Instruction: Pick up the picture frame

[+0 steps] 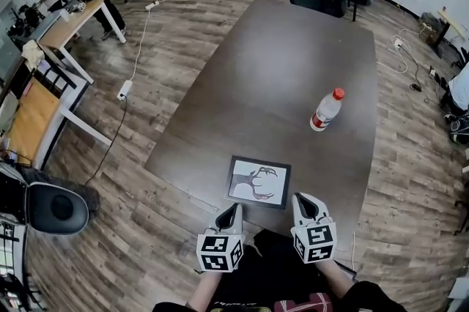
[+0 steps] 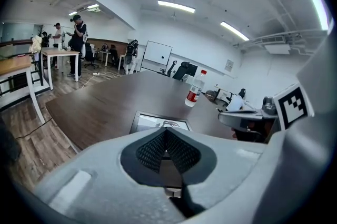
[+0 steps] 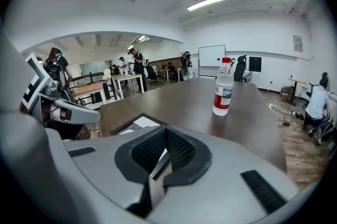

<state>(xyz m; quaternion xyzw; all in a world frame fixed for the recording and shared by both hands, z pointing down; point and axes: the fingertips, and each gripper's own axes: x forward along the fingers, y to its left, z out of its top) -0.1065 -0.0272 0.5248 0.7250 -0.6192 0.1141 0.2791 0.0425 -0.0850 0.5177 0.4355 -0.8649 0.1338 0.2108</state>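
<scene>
Matt dark wood table; clear plastic bottle; glossy picture frame

the left gripper and the right gripper are built alike: a pale grey moulded shell, broad at the back and narrowing to a rounded nose with a dark recess. in the gripper views that recess holds black fingers with a fine cross-hatched texture. each shell carries a white cube printed with black square markers. a flat dark grey strip is set into the right shell's top. the person wears dark clothing with dark sleeves that stop short of the wrists; a reddish patch shows low on it.
</scene>
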